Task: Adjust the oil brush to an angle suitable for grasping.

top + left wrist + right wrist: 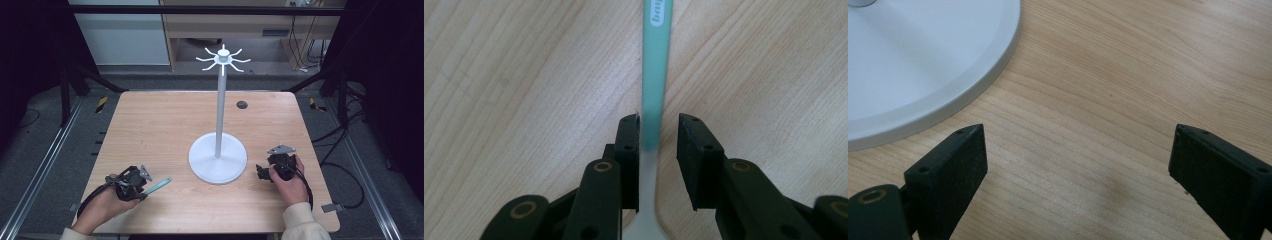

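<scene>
A slim utensil [159, 185] with a teal handle and a white end lies on the wooden table [150, 120] near its front left. In the left gripper view its handle [655, 75] runs between the jaws of my left gripper [659, 122]. The left jaw rests against the handle, and a gap separates it from the right jaw, so the gripper is open. In the high view my left gripper [143, 194] sits at the handle's near end. My right gripper [262, 172] rests wide open just right of the white stand's base [218, 160], with bare wood between its jaws [1078, 145].
The white stand has a tall pole [220, 100] topped by a ring of hooks [223, 59], and its round base [923, 60] stands at the table's middle. A dark round hole [242, 105] lies behind it. Metal rails flank the table.
</scene>
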Demonstrator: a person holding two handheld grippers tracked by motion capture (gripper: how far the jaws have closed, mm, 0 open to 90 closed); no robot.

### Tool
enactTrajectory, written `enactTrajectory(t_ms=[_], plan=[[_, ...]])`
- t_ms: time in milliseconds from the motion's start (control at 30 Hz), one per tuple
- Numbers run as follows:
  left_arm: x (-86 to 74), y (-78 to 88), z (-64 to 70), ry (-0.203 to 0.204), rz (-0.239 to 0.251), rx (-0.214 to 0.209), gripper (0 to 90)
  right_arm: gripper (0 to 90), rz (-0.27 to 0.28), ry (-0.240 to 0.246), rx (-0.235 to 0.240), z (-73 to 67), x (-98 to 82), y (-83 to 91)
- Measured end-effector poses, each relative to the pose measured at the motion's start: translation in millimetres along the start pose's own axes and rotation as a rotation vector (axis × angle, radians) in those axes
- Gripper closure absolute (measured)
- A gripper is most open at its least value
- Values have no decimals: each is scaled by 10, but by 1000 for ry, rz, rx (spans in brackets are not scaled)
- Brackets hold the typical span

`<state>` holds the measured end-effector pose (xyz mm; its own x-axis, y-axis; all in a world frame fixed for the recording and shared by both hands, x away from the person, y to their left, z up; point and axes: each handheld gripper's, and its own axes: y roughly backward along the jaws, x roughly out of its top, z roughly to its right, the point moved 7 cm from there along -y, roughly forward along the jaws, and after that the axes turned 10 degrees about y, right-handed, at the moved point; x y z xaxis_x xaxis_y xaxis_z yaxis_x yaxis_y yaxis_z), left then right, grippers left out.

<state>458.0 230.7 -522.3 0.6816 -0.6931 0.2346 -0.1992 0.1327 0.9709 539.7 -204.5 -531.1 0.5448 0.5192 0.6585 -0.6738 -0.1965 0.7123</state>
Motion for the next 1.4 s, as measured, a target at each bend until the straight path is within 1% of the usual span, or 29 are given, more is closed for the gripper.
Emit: enactTrajectory(t_ms=[100,333,433,600,767,833,933,967,1000,1033,1133,1167,1200,1300,1367,1400], plan=[[-17,-28,-7,1,-17,0,714,91,-2,1,0,-4,1,2],[-47,-63,-49,1,-37,-11,748,91,1,-3,2,-8,2,5],[-50,-75,-60,-2,-42,-8,761,91,0,-1,2,-8,1,3],[-41,-87,-58,-5,-41,-14,806,91,2,-3,2,-8,3,7],[-46,-85,-52,-12,-39,-9,815,91,3,-3,2,-1,2,6],[-50,-79,-52,-7,-34,-9,816,91,2,-4,2,-3,2,5],[-36,-15,-57,5,-4,-10,817,91,2,-4,1,-5,3,8],[-28,8,-53,17,14,-13,818,91,2,-3,1,-4,3,7],[-13,57,-65,17,38,-8,818,91,1,-3,0,-4,2,3],[-13,57,-65,17,38,-8,818,91,1,-3,0,-4,2,3],[16,150,-69,26,79,-21,818,91,-1,-1,0,-2,-1,3],[31,188,-76,29,98,-17,818,91,0,1,0,0,-1,1],[39,214,-82,31,106,-14,818,91,-1,1,1,-3,0,0],[81,317,-89,39,158,-19,818,91,-2,2,0,-2,0,1],[114,376,-94,49,193,-15,819,91,-2,3,0,-4,-1,-3],[146,422,-110,58,225,-2,819,91,-2,2,3,-7,1,-4]])
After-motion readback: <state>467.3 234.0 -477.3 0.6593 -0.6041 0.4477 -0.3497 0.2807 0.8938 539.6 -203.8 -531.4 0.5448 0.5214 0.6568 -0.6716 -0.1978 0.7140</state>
